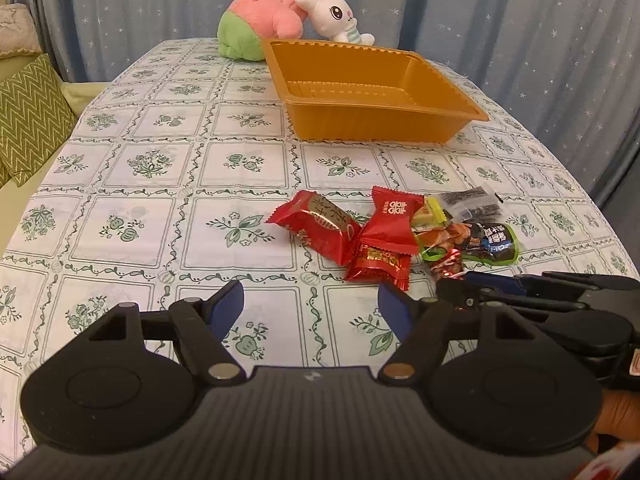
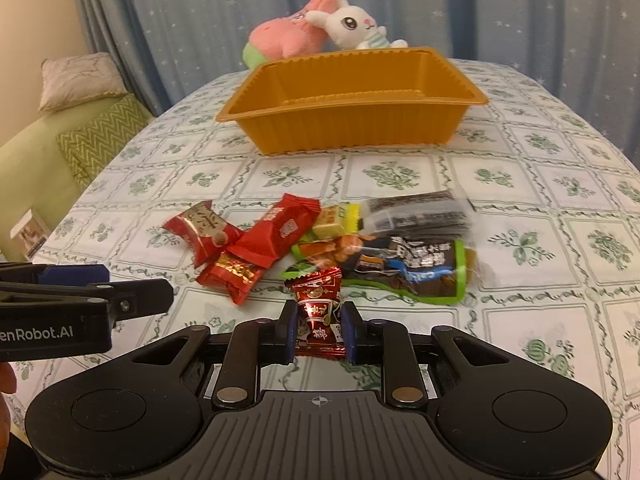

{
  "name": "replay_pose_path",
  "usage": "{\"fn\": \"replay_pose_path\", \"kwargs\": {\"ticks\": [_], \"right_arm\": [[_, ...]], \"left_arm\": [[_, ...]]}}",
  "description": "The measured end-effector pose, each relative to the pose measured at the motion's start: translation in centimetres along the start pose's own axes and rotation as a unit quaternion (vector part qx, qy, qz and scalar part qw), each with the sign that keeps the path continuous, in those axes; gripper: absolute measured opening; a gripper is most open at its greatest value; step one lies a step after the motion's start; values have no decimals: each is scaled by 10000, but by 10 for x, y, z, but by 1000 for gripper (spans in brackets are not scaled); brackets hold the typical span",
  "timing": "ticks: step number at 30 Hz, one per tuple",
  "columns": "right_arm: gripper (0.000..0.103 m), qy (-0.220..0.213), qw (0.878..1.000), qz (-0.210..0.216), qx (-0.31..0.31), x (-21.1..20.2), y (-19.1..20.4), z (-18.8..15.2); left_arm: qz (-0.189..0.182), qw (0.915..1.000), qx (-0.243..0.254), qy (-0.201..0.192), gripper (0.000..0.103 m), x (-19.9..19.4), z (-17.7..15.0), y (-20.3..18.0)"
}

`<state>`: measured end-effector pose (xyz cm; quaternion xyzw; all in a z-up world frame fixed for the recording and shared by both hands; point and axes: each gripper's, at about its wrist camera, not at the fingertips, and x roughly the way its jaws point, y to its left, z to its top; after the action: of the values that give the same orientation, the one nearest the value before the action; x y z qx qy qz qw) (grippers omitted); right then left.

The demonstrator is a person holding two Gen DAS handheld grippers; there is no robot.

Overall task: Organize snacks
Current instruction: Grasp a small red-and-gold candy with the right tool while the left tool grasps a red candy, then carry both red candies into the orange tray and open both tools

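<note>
Apparently bare, orange tray [image 2: 352,128]; right gripper [image 2: 318,330] clamps candy [image 2: 318,308]; left gripper [image 1: 310,304] wide.

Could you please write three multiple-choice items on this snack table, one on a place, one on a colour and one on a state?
1. Where do the plush toys lie?
A. behind the tray
B. inside the tray
C. among the snacks

2. What colour is the tray?
A. blue
B. orange
C. white

3. How is the right gripper?
A. open and empty
B. shut on a plush toy
C. shut on a small red candy

Answers: 1 A, they sit past its far rim; 2 B, its walls are orange; 3 C, both fingers press the wrapper, while the left gripper is open.
</note>
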<state>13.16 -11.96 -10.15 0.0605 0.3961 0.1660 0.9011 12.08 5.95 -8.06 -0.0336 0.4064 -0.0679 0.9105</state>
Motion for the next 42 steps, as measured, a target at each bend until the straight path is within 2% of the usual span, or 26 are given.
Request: {"fn": "replay_pose_path", "kwargs": {"ticks": [3,7,12,17,19,23,31,42], "right_arm": [[23,42,10000,39,3,-3,-3,-1],[23,33,9999,-131,83,-11,-15,-5],[23,-10,9994,-268,214,-20,-29,-10],[23,-50,9989,-322,334,-24,-37,-12],[23,-59,9987,-338,372,-25,-40,-12],[23,-84,9983,-345,462,-27,-46,-13],[23,-174,9979,-328,532,-35,-51,-11],[23,-395,9968,-315,616,-65,-59,-4]], "left_arm": [[-147,9999,44,25,66,3,0,-4],[-440,9989,148,32,51,12,1,-13],[-539,9982,271,51,50,29,6,-24],[-425,9977,528,40,50,45,8,-39],[-268,9973,681,41,41,49,7,-46],[-25,9967,817,6,30,46,3,-54],[-55,9982,596,54,29,27,-4,-60],[-118,9992,338,-184,29,-14,2,-77]]}}
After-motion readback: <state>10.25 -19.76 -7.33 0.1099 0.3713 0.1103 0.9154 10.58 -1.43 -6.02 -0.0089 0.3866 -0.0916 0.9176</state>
